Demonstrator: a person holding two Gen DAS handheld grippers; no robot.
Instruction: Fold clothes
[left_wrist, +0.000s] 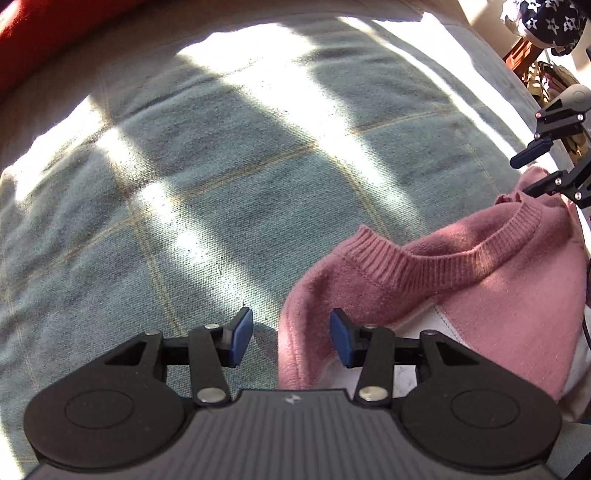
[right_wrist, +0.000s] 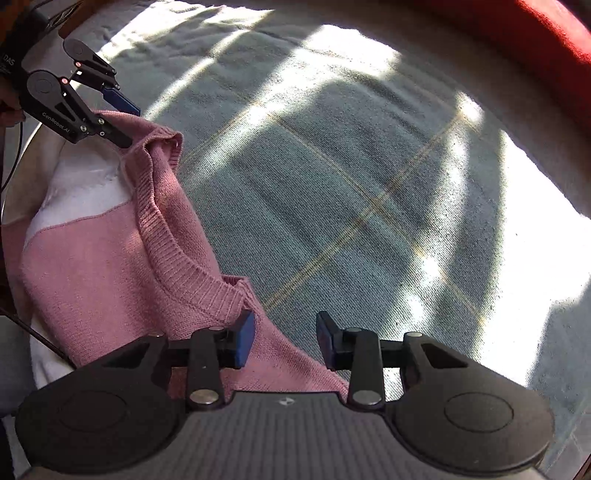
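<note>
A pink knitted sweater (left_wrist: 491, 288) is seen lying on a grey-green checked blanket (left_wrist: 221, 177) that is crossed by bright bands of sunlight and dark shadows. The sweater has a ribbed round neckband, and a white panel is set into the pink knit below the shoulder. The neckband is stretched between the two tools, each shoulder being placed at one of them. The left gripper (left_wrist: 291, 341) is pointed steeply down, with the sweater's shoulder edge lying between its blue pads (left_wrist: 341, 339); the pads are held apart and are not pressed on the cloth. The right gripper (right_wrist: 285, 341) is likewise pointed down over the other shoulder, its jaws parted, with pink knit lying under and between them but not clamped. Beyond both tools the blanket is spread flat, and a red cushion (right_wrist: 546, 33) is seen along its far edge. A dark patterned cloth (left_wrist: 546, 22) is visible at the far right of the left tool.
</note>
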